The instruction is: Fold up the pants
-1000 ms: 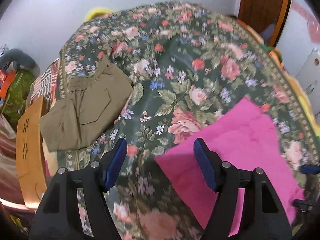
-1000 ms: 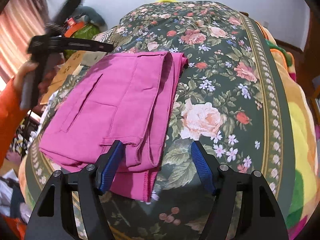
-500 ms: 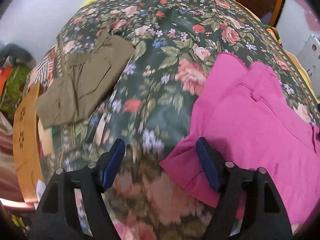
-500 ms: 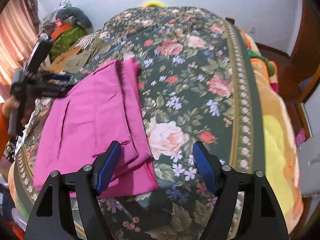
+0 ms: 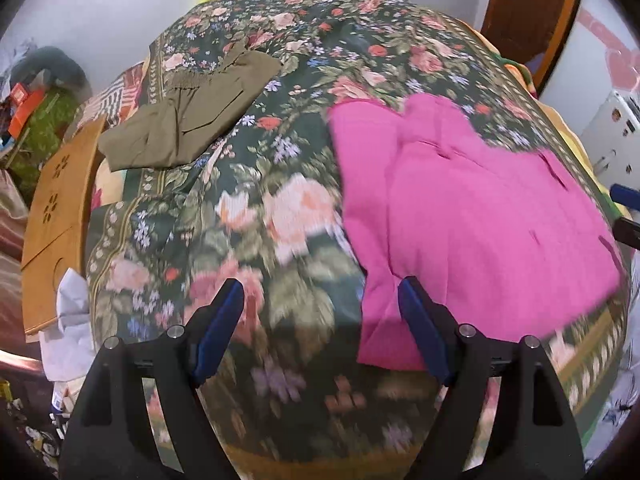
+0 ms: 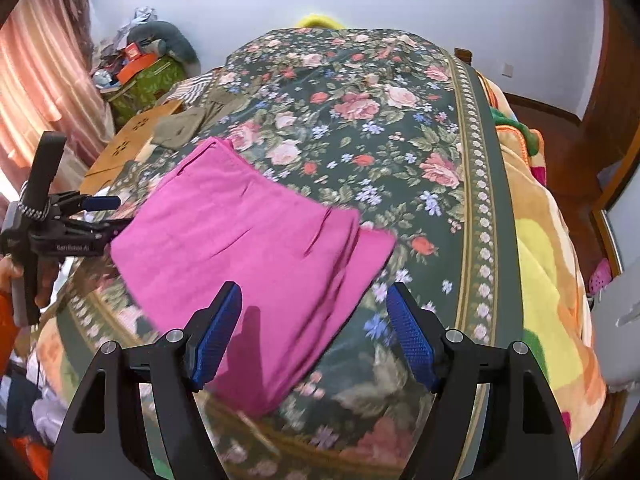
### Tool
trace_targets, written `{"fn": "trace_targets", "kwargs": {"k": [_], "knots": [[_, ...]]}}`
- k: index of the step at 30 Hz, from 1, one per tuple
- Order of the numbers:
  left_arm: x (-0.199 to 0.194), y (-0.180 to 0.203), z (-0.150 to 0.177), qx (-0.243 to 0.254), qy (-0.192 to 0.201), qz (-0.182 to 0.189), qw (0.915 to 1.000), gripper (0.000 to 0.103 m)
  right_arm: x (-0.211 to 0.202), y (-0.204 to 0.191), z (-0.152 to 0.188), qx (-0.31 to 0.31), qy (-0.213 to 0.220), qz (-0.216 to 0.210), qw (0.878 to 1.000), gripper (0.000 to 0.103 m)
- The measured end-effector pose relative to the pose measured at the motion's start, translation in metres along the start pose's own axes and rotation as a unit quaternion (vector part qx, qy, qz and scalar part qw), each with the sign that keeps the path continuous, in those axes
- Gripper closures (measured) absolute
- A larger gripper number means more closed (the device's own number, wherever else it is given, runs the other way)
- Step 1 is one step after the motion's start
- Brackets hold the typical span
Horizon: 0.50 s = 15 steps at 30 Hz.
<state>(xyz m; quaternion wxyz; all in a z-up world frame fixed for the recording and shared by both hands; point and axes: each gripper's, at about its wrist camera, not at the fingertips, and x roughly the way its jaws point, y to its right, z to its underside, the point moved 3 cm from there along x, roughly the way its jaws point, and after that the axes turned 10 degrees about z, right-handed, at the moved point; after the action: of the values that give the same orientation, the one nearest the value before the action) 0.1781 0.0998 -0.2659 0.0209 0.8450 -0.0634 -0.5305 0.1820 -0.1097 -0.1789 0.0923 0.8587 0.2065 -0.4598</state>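
Both cameras are now drawn back. Folded magenta cloth pants (image 6: pixel 248 240) lie on the floral bedspread (image 6: pixel 400 128); left gripper (image 5: pixel 320 334) and right gripper (image 6: pixel 314 330) gape wide, empty. Folding appears complete.

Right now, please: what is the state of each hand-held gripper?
Left hand-held gripper: open, holding nothing.
Right hand-held gripper: open, holding nothing, above the pink pants.

A bed is covered by a dark floral bedspread (image 6: pixel 400 152); a carved wooden board (image 5: pixel 52 216) is seen beside it, near pink curtains (image 6: pixel 44 68)
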Motion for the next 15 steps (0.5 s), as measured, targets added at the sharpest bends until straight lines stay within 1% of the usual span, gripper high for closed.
{"fn": "trace_targets", "kwargs": {"k": [3,5,8,11,15], "knots": [[-0.007,0.007,0.01,-0.002,0.005,0.011,0.9999,0.023,0.0,-0.004,0.009,-0.003,-0.007,-0.006,1.0,0.031],[-0.011,0.008,0.017,-0.007,0.012,0.01,0.9999,0.023,0.005,-0.005,0.016,-0.002,-0.016,-0.01,1.0,0.031],[-0.015,0.003,0.024,-0.015,0.019,0.015,0.9996,0.023,0.016,-0.004,0.028,-0.004,-0.03,-0.007,1.0,0.032],[-0.015,-0.007,0.03,-0.036,0.021,0.022,0.9989,0.022,0.021,0.002,0.033,0.009,-0.027,-0.023,0.999,0.032],[-0.015,-0.02,0.036,-0.064,0.026,-0.002,0.9976,0.021,0.028,0.008,0.032,0.016,-0.019,-0.005,1.0,0.032]]}}
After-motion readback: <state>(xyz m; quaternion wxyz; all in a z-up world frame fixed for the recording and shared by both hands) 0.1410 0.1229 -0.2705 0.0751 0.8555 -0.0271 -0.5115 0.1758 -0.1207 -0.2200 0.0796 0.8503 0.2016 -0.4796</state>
